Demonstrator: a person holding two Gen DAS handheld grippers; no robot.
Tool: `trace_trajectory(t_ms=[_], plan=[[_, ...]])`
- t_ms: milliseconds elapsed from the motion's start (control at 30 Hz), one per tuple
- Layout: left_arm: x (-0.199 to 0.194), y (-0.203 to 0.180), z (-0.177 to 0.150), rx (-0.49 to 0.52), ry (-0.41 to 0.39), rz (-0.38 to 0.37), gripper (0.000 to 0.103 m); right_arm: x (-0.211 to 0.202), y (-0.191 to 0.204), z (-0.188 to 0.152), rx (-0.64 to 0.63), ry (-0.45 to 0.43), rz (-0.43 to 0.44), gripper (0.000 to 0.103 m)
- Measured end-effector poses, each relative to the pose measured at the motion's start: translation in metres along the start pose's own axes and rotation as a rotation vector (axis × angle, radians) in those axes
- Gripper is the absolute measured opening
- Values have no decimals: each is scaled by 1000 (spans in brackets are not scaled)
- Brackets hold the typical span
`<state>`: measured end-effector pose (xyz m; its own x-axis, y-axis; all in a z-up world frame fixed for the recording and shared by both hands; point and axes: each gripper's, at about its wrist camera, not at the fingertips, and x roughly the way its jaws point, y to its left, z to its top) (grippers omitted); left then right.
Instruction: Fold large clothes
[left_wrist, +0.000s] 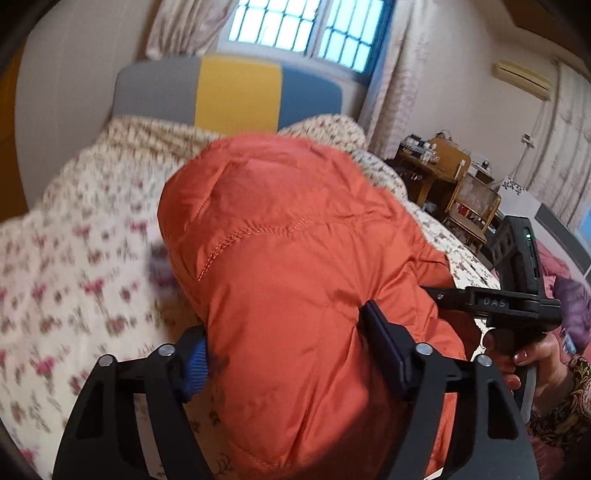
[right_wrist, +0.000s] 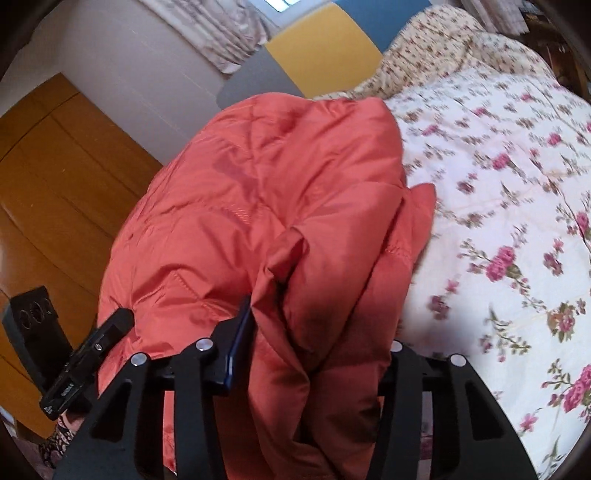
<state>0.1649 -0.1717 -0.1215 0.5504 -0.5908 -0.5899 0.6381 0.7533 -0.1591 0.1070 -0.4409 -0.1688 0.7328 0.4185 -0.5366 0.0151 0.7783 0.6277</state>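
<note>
Left gripper (left_wrist: 284, 354): dark blue pads pinch a thick bunch of the orange quilted puffer jacket (left_wrist: 295, 229), clenched on it. Right gripper (right_wrist: 314, 343): left pad presses the jacket (right_wrist: 266, 192) fold, right pad hidden under fabric; looks like grasping it too. Jacket bulges up and away from both jaws toward 12 o'clock, over the white rose-print bedspread (left_wrist: 74, 266). Grey-yellow-blue headboard (left_wrist: 229, 92) at 12 o'clock. Person's hand (left_wrist: 532, 362) on the right gripper handle at 3 o'clock in the left view.
</note>
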Motion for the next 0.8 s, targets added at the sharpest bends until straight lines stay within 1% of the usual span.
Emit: trace_trajectory(t_ms=[100, 200, 333, 467, 600, 633, 733, 800], plan=[[-14, -9, 4, 52, -52, 18, 70, 12, 21, 5, -23, -11, 21, 47], [-31, -12, 10, 93, -114, 40, 69, 30, 40, 8, -26, -29, 63, 47], [-55, -1, 14, 131, -179, 91, 69, 58, 78, 13, -58, -46, 110, 47], [-74, 30, 10, 103, -210, 156, 69, 111, 125, 19, -118, 4, 149, 47], [-97, 72, 5, 43, -233, 236, 69, 162, 171, 19, -194, 42, 163, 47], [-100, 80, 4, 37, -236, 254, 69, 175, 175, 24, -209, 44, 162, 47], [-115, 118, 0, -1, -245, 324, 69, 208, 200, 22, -276, 61, 115, 47], [-122, 142, -5, -37, -252, 359, 69, 228, 205, 18, -300, 79, 45, 57]])
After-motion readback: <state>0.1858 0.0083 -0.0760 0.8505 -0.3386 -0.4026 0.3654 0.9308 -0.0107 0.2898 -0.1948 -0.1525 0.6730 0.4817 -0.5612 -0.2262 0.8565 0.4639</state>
